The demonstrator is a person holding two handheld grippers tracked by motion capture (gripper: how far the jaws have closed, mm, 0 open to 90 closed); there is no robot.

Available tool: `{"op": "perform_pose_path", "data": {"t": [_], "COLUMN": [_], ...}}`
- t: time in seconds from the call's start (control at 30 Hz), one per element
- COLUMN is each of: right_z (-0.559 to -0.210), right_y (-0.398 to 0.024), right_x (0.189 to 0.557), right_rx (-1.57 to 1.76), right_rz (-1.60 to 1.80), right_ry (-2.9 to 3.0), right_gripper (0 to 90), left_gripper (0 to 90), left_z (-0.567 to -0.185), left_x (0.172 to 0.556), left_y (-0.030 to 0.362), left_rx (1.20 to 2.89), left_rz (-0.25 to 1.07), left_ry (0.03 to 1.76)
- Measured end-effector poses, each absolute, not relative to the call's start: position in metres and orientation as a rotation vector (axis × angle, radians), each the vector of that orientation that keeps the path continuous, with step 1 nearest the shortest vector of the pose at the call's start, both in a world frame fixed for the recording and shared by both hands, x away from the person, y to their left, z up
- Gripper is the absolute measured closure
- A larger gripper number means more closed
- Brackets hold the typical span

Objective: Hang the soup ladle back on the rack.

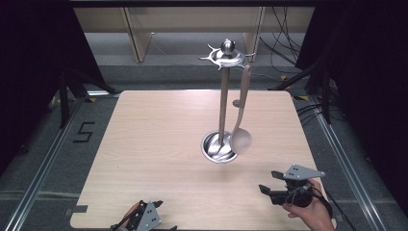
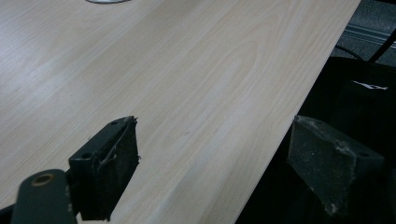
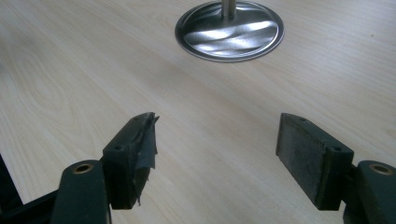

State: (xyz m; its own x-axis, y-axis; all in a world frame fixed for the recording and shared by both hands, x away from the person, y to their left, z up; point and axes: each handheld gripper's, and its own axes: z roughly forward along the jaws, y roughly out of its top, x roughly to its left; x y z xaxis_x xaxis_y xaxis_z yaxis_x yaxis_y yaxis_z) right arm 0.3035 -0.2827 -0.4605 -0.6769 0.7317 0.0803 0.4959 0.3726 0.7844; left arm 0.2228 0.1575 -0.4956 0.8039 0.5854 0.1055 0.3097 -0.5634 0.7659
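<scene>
A steel utensil stand point(image 1: 223, 101) rises from a round base point(image 1: 219, 147) at mid-table, right of centre. From a hook at its top hangs a grey ladle point(image 1: 242, 130), its bowl just above the base. My right gripper point(image 1: 269, 182) sits low near the front right of the table, held in a hand, and points left toward the stand. In the right gripper view it point(image 3: 217, 119) is open with bare wood between its pads, and the stand's base point(image 3: 229, 35) lies ahead. My left gripper point(image 1: 164, 215) rests at the table's front edge, and in its own view it point(image 2: 215, 126) is open and holds nothing.
The light wooden table point(image 1: 159, 134) spans the middle of the high view. Its front edge point(image 2: 299, 107) runs between the left jaws, with dark cloth beyond. Metal floor rails point(image 1: 43, 163) flank the table, and cables point(image 1: 284, 43) lie behind it at the right.
</scene>
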Motion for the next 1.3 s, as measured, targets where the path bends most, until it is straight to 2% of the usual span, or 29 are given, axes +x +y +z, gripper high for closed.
{"op": "perform_pose_path", "data": {"t": [0.37, 0.73, 1.3], "right_z": [-0.474, -0.482, -0.483], "right_y": [-0.283, -0.288, -0.288], "right_x": [0.296, 0.283, 0.277], "right_rx": [1.142, 1.108, 1.107], "right_rz": [1.163, 1.135, 1.132], "right_ry": [2.322, 2.322, 2.317], "right_gripper": [22.1, 22.3, 22.5], "left_gripper": [15.3, 15.3, 15.3], "left_z": [-0.496, -0.494, -0.497], "left_x": [0.223, 0.223, 0.223], "left_y": [0.157, 0.158, 0.156], "left_rx": [2.2, 2.238, 2.207], "left_rz": [0.448, 0.439, 0.436], "left_ry": [0.66, 0.646, 0.659]}}
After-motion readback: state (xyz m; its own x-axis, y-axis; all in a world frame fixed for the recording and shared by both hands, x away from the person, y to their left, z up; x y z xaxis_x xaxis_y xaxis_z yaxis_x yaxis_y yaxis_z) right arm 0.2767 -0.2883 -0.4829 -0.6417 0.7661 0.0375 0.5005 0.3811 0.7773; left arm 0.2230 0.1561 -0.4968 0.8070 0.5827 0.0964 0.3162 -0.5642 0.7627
